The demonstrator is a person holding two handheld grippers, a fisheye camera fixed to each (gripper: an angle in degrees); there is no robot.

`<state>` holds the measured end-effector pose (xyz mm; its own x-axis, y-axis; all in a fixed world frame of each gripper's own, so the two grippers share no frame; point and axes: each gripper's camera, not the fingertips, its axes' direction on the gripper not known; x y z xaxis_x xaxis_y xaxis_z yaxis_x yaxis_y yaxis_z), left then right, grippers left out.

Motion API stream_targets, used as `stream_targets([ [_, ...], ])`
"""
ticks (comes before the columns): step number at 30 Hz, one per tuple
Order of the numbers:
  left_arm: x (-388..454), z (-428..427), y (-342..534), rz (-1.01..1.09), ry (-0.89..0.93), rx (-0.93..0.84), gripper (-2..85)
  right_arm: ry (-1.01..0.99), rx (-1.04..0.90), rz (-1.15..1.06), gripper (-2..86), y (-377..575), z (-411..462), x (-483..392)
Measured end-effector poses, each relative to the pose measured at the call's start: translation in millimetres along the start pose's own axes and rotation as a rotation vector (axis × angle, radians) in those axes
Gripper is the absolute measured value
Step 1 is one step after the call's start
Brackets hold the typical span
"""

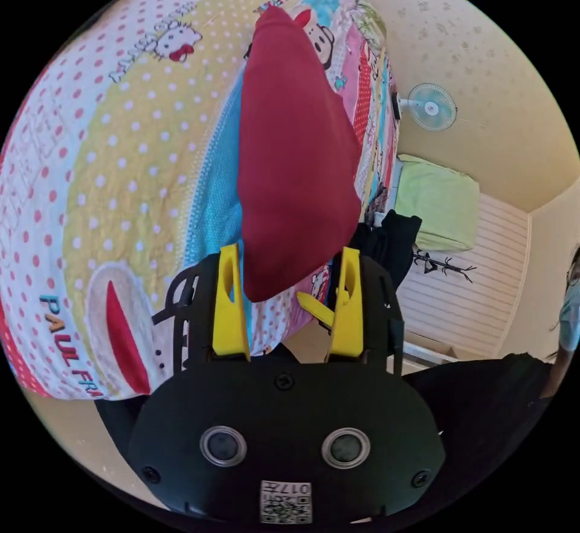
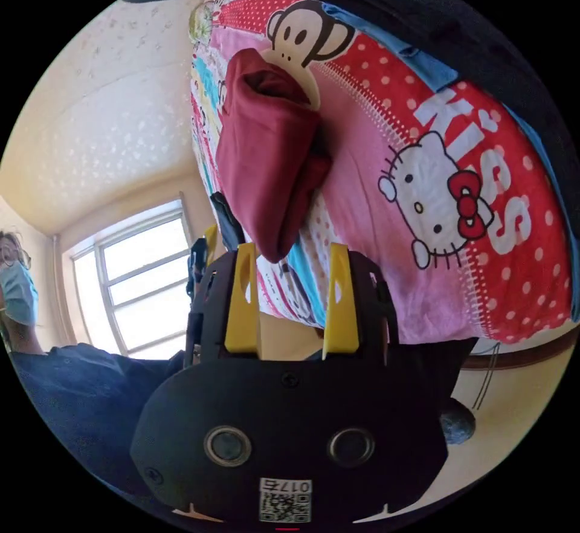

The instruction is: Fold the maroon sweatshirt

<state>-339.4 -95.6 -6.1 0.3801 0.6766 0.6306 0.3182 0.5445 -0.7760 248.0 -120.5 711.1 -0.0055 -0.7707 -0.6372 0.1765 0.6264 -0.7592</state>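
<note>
a folded maroon sweatshirt (image 1: 296, 152) lies on a patterned bed cover (image 1: 121, 164). both the left gripper (image 1: 289, 306) and right gripper (image 2: 291, 300) hover with fingers wide, empty; pinch an edge squarely before folding.

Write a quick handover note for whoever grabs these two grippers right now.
Left gripper: open, yellow jaws apart on either side of the near corner of the maroon cotton sweatshirt, not pinching it.
Right gripper: open, at the near end of the same garment.
The sweatshirt lies on the cartoon-print patchwork bedspread, already folded into a compact bundle.
Left to do: check the fold is tidy; one end looks loose and open.
</note>
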Motion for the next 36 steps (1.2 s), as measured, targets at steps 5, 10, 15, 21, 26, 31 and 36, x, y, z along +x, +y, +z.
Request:
stream_targets([
  [5,-36.4,31.5,-6.7,-0.146,0.067,-0.02,9.5,-0.402,0.122,0.251,22.9,-35.1,51.0,78.4],
  [10,-4.6,27.5,17.6,0.018,0.089,-0.103,6.9,-0.528,0.151,0.289,25.0,-83.8,120.4,115.0],
  [15,31.4,23.0,45.2,0.152,-0.031,-0.091,6.5,-0.738,0.078,0.173,22.2,-158.1,197.1,123.7],
  [21,119.5,6.4,68.3,0.484,-0.003,-0.13,6.9,-0.866,0.066,-0.121,19.7,-176.0,207.1,77.1],
  [26,196.3,20.9,101.0,0.706,0.098,-0.191,7.6,-0.93,0.117,-0.503,18.2,-185.3,156.8,21.4],
  [31,271.1,76.6,129.6,0.891,0.244,-0.364,6.9,-0.903,0.192,-0.826,16.8,-181.9,62.2,-3.1],
  [36,291.8,116.0,131.5,0.875,0.221,-0.404,5.3,-0.782,0.359,-0.97,15.3,-182.6,-58.5,43.3],
])
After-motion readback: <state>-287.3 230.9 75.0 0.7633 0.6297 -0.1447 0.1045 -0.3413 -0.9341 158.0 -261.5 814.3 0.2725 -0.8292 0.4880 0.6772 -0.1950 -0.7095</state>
